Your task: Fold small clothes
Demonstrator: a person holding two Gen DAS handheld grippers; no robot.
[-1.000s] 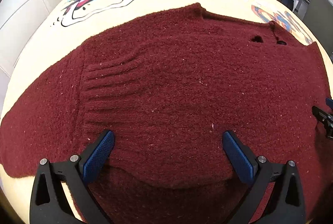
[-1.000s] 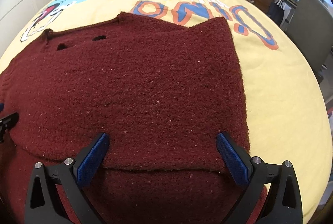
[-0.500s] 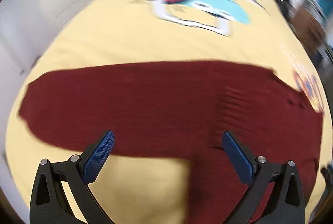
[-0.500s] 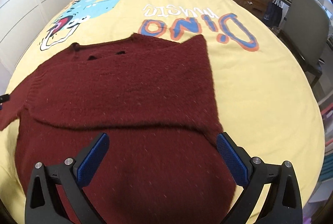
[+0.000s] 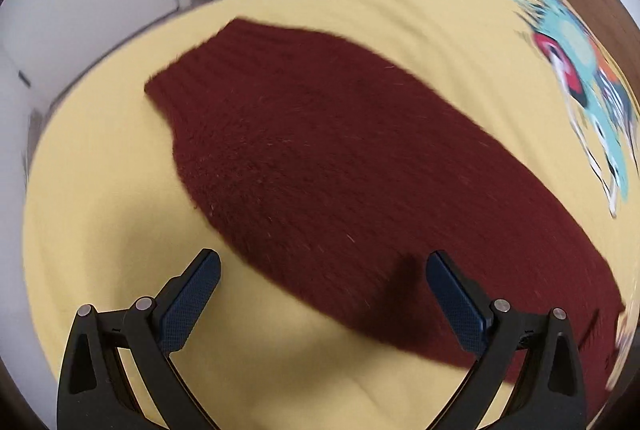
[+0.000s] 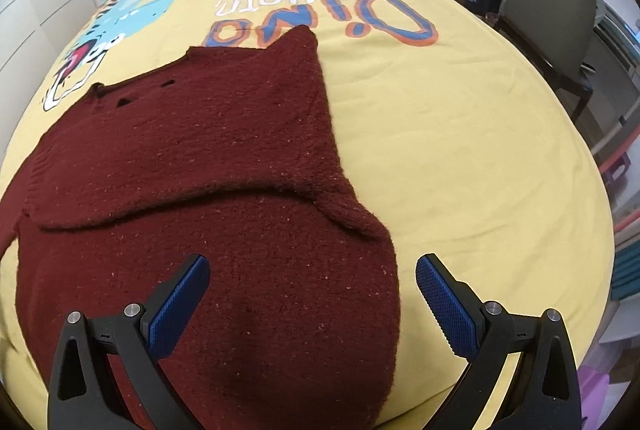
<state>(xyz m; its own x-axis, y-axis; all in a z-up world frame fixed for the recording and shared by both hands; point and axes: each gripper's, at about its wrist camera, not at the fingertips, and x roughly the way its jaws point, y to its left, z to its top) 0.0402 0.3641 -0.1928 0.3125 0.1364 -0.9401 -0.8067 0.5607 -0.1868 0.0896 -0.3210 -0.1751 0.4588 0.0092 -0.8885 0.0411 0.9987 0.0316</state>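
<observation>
Maroon knit sweater (image 6: 208,166) flat on the bed (image 6: 460,118), over a yellow cover with a cartoon print. In the right wrist view, the body fills the centre and lower left of frame; one sleeve is already folded across the chest, its edge running as a ridge across mid-frame. Neckline sits upper left, with small holes beside it.

Left wrist view: the other sleeve (image 5: 340,158) lies spread out, unfolded. Its long axis runs diagonally, from the cuff at upper left of frame to the shoulder at lower right. View is blurred, so knit detail is poor.

Left claw (image 5: 322,294): spread wide, holding nothing. It hangs over the sleeve's near edge, one finger above bare cover, the other above the knit. Contact with the cloth cannot be told.

Right claw (image 6: 312,294): also wide open, empty, above the lower body of the sweater near its right side edge.

Judgement: the spread sleeve is next. It lies ahead of the left claw and off toward upper left; the left claw is plainly nearer. A grasp at the cuff would let the sleeve swing back along its axis onto the body.
</observation>
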